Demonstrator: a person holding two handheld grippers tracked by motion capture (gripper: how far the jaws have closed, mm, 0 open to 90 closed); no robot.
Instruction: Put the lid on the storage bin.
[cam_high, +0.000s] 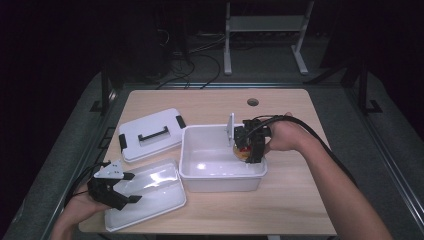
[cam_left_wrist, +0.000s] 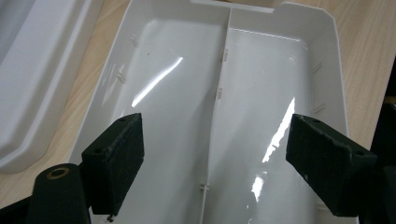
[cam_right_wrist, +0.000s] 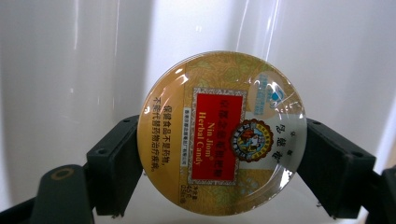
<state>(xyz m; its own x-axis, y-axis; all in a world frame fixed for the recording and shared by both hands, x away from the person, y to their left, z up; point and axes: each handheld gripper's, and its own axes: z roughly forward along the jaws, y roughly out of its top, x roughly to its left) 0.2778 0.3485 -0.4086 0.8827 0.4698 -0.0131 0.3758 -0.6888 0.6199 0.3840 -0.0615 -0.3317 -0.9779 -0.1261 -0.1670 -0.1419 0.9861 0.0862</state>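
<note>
Candy tin (cam_right_wrist: 222, 133), round and golden with a red label reading "Nin Jiom Herbal Candy", clamped across its rim between both pads of the right gripper (cam_right_wrist: 219, 165), face turned to that gripper's camera. Held inside the white bin (cam_high: 200, 175), near its right wall, above the bin's bare floor; from the high view just a glimpse of red and gold (cam_high: 242, 150) under the black gripper body (cam_high: 254, 147). Right hand (cam_high: 285, 134) reaching in over the bin's right rim, cable trailing back along the forearm. Grey plate standing upright beside the gripper, over the bin's far edge. Left gripper (cam_high: 127, 189) at the near left corner of the table (cam_high: 300, 200), jaws spread wide with nothing between them, hovering over the shallow white tray (cam_high: 165, 200). Seen in the left gripper view: tray (cam_left_wrist: 327, 56) split lengthwise by a low divider into two long compartments, both glossy with lamp glare, pads apart above them and not touching the plastic. White lid (cam_high: 150, 145) with black handle and black side clips lying flat behind the tray, just left of the bin, resting on the wooden tabletop. Round cable hole (cam_high: 253, 102) at the far edge of the table.
</note>
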